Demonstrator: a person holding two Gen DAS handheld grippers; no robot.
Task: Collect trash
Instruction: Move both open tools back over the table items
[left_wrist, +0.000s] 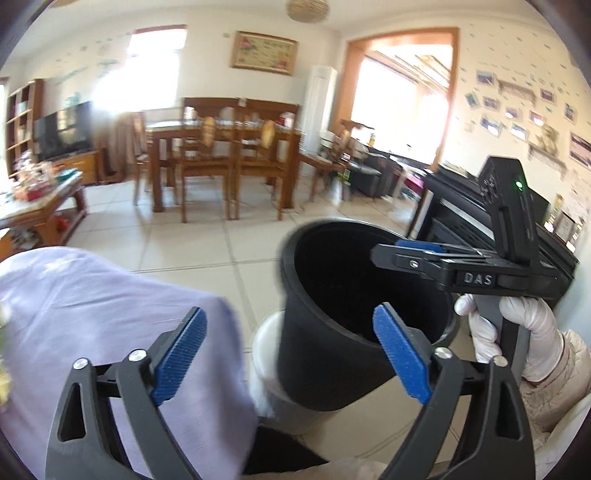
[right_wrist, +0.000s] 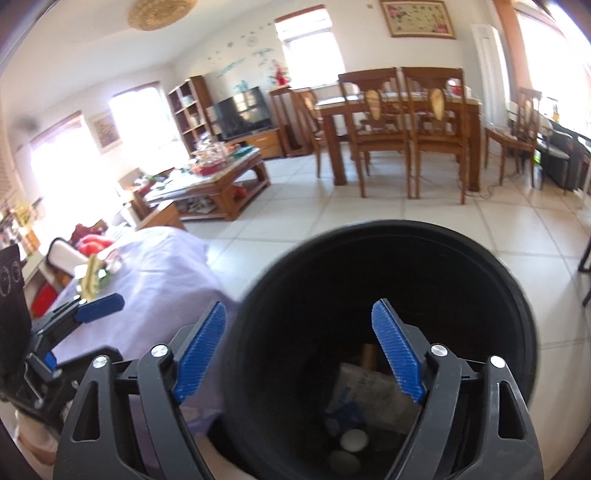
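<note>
Both grippers hang over the round black plastic bin (right_wrist: 388, 332), which stands on the pale tiled floor (right_wrist: 295, 214) just beside the lilac-draped tabletop (right_wrist: 162, 266). The left gripper (left_wrist: 291, 354) has its blue-padded jaws spread wide, nothing between the pads; one pad shows in front of the bin's rim, though I cannot tell if it touches. The right gripper (right_wrist: 299, 354), gripped by a white-gloved hand (left_wrist: 517, 332), also has its jaws wide apart and empty, reaching over the bin's mouth. Down inside the bin lie crumpled white paper (right_wrist: 373, 391), a brown cardboard tube (right_wrist: 369, 356) and two pale round lumps (right_wrist: 354, 440).
</note>
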